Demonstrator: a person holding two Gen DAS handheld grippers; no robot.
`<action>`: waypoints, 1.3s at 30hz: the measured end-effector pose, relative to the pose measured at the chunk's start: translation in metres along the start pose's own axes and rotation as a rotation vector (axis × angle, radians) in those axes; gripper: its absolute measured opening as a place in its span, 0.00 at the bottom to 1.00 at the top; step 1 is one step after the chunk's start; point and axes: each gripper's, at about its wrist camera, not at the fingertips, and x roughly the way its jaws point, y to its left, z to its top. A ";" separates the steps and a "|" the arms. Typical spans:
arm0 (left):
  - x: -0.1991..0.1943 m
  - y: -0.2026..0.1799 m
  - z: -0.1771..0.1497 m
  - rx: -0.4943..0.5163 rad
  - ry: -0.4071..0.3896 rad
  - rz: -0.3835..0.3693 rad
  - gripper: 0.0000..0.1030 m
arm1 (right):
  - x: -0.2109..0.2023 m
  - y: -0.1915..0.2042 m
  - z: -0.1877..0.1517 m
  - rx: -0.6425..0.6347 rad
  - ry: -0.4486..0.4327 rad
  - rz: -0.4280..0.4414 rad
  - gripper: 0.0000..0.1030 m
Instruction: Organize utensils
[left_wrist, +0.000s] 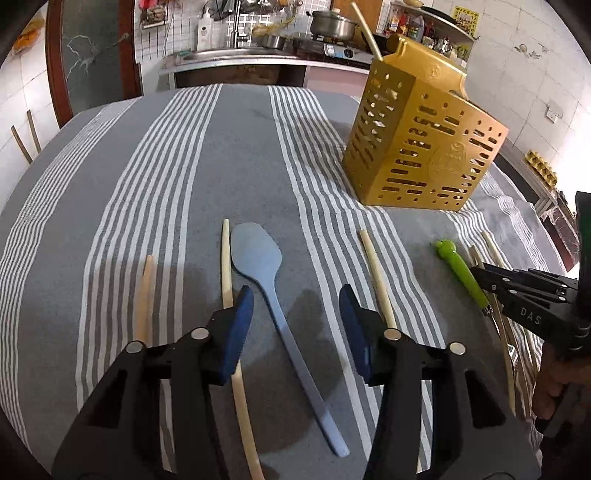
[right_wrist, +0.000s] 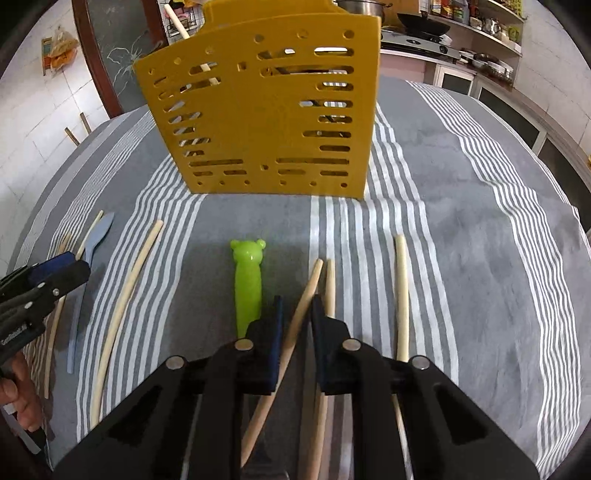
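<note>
Striped cloth (left_wrist: 166, 184); blue spoon (left_wrist: 273, 288) between left jaws.

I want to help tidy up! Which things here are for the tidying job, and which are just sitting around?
For the job:
- yellow holder
- blue spoon
- green bear-handled utensil
- loose chopsticks, like this one

Just lying about:
- striped cloth
- pot on the stove behind
- sink

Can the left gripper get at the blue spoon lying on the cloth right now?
Probably yes. The left gripper is open, its jaws straddling the blue spoon handle from above, nothing lying over it. One chopstick runs close beside the spoon and might get pinched too.
</note>
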 end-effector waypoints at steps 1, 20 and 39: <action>0.004 0.001 0.001 -0.001 0.012 0.003 0.40 | 0.000 -0.001 0.001 -0.004 0.001 0.004 0.14; 0.035 0.003 0.023 -0.027 0.052 0.117 0.03 | 0.008 -0.010 0.020 -0.012 -0.008 0.103 0.08; -0.077 -0.030 0.033 0.009 -0.271 0.039 0.04 | -0.099 -0.028 0.021 0.015 -0.313 0.174 0.06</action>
